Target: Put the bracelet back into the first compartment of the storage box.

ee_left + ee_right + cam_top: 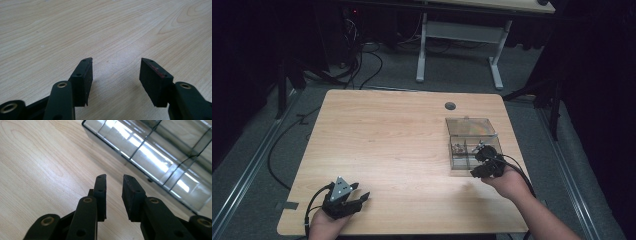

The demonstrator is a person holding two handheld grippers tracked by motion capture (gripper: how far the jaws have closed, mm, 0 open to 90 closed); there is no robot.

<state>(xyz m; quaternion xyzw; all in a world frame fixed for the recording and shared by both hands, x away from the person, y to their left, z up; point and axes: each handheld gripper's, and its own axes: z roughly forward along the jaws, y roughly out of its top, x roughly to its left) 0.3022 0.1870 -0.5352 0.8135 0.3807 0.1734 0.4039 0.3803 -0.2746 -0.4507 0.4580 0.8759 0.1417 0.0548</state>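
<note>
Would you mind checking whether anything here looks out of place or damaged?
Nothing stands out. The clear compartment box sits square on the table with its lid open, and both tongs are empty.

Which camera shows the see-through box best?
The high view: the whole box sits on the table, lid open, with small bits inside, by the right claw. The right gripper view shows one glossy edge of its compartments. The left gripper view looks at bare wood.

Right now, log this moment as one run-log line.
left gripper: open, empty, over bare light wooden table | right gripper: open, empty, beside clear plastic compartment box | box lid open
</note>
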